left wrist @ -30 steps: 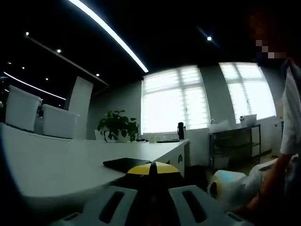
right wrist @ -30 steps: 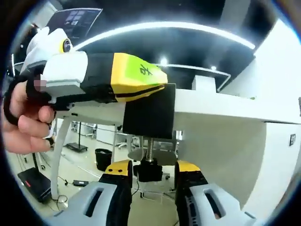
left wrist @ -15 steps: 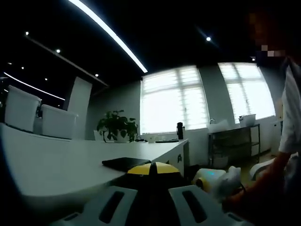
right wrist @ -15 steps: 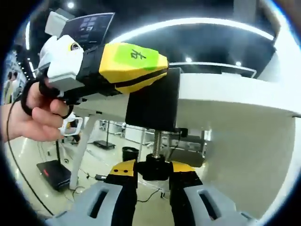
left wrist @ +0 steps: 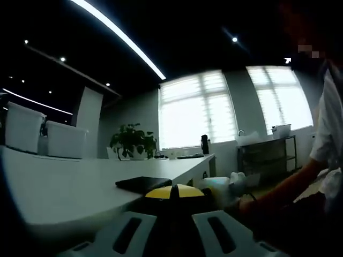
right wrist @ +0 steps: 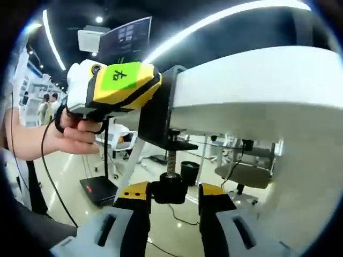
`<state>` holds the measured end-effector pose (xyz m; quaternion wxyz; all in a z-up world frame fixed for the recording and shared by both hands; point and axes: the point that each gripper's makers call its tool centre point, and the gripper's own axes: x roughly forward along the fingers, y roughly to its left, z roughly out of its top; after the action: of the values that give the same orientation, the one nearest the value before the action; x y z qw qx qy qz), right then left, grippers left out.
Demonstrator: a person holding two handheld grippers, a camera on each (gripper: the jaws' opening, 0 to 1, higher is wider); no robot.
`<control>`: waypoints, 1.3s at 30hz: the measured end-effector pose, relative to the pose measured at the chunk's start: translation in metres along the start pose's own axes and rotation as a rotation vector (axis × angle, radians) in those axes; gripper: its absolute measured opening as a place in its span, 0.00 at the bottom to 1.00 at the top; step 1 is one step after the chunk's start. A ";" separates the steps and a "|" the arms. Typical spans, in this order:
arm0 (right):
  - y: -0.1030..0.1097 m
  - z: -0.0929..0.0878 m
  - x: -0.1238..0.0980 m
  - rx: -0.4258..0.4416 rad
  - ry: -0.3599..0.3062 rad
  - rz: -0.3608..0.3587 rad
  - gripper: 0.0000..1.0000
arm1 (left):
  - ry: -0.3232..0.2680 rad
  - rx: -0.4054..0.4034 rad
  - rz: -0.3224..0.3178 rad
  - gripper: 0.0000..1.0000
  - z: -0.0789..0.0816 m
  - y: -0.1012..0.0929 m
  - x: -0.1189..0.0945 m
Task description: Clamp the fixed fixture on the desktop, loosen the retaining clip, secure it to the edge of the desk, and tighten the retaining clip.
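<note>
Right gripper (right wrist: 172,199) still grips the knob (right wrist: 168,190), now rolled sideways.

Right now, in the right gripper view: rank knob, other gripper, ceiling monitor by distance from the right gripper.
1. Black knob, between the right gripper's jaws.
2. Yellow left gripper, upper left, on the black clamp.
3. Monitor, top, far back.
</note>
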<state>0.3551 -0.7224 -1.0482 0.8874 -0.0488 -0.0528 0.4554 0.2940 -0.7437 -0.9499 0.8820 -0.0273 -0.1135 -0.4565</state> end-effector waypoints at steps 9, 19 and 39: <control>0.025 -0.021 -0.045 0.038 0.031 -0.401 0.35 | -0.006 -0.026 0.003 0.02 0.000 0.001 0.000; 0.012 0.003 -0.023 -0.014 0.044 -0.618 0.35 | 0.021 0.061 0.020 0.02 0.000 0.001 0.003; 0.011 0.002 -0.011 -0.042 -0.013 -0.339 0.25 | -0.009 0.015 0.014 0.02 0.003 0.003 0.003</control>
<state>0.3397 -0.7253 -1.0485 0.9500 -0.0545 -0.0755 0.2982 0.2975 -0.7441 -0.9457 0.8848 -0.0235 -0.1207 -0.4495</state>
